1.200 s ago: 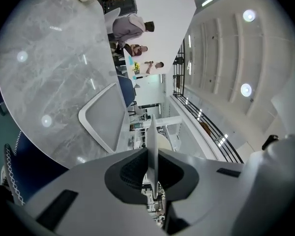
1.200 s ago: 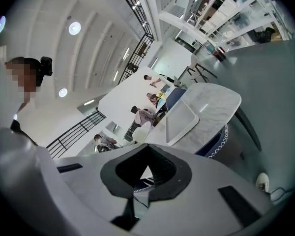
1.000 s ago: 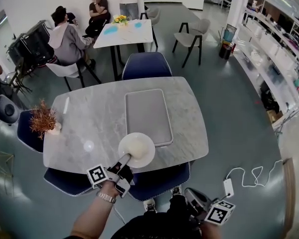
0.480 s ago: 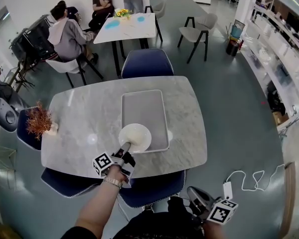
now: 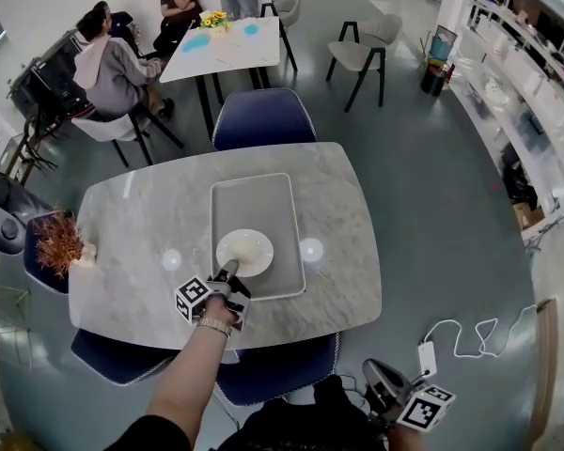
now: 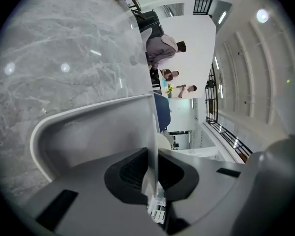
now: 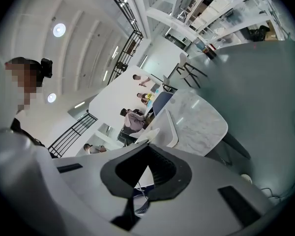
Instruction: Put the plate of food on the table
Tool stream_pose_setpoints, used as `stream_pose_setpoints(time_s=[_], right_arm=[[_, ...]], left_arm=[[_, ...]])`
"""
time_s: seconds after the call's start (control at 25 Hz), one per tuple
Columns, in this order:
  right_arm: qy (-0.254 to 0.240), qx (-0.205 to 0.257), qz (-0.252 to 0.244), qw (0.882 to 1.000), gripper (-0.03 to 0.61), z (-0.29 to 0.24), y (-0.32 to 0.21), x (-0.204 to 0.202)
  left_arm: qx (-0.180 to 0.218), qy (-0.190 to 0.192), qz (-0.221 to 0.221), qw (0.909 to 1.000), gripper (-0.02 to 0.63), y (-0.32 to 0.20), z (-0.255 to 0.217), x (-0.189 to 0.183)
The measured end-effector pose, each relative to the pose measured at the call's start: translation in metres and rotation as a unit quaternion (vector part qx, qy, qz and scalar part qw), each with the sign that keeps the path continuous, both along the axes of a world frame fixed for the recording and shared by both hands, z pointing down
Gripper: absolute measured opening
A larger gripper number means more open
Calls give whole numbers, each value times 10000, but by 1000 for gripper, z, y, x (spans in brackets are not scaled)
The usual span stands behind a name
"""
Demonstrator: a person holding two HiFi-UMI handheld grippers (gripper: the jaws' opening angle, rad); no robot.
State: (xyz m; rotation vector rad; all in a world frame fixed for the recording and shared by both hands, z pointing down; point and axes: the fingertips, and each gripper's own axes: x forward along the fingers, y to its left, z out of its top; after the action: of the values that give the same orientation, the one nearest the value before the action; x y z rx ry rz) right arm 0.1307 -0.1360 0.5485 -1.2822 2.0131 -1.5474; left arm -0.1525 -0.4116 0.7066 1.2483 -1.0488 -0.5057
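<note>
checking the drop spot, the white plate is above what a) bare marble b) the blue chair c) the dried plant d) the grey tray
d: the plate, pinched at its rim by the left claw, lies inside the outline of the grey tray on the marble table.

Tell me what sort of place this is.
Probably a large open hall laid out as a dining area: a grey marble-topped table with dark blue padded chairs, a white table where people sit, and long white shelving along one side.
</note>
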Motion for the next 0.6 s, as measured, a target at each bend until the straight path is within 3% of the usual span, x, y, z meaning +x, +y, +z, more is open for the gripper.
stream_pose_setpoints(time_s=[0.6], right_arm=[[1, -209, 130, 9997, 11, 11, -17, 24]], left_arm=[[-298, -194, -133, 9993, 28, -48, 25, 16]])
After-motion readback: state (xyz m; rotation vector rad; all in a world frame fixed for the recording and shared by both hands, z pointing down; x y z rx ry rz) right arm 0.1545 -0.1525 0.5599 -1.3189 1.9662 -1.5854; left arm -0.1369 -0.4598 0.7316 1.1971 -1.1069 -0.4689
